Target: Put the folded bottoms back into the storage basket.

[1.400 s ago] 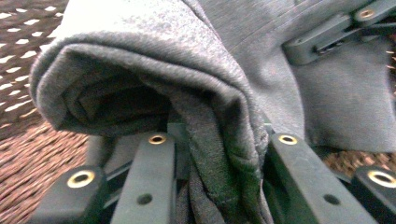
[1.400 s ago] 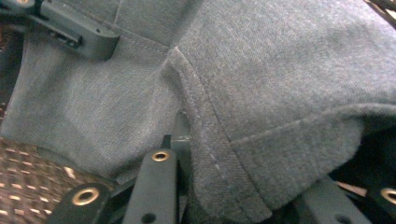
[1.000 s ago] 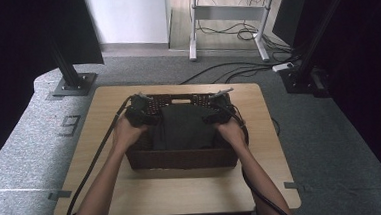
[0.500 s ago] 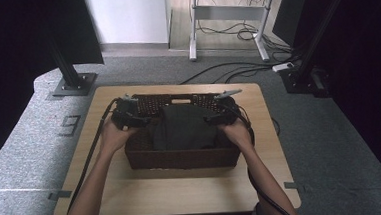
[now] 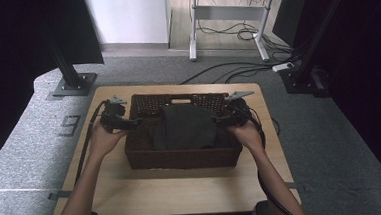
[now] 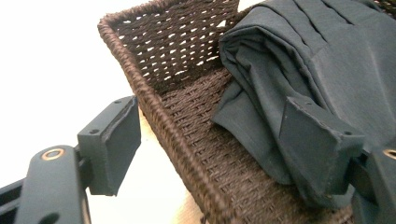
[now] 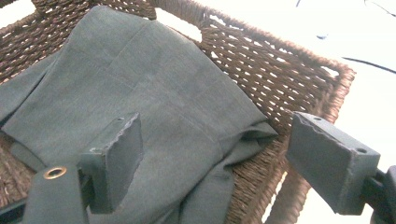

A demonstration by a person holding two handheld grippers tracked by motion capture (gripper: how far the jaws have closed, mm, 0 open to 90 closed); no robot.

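basket (image 5: 181, 155): 1 — cloth (image 5: 187, 126): 1, folded — other contents: apparently none

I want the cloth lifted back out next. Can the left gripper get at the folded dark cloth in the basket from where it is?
Probably yes. The left gripper stands open astride the basket wall, one jaw already over the cloth, nothing between.
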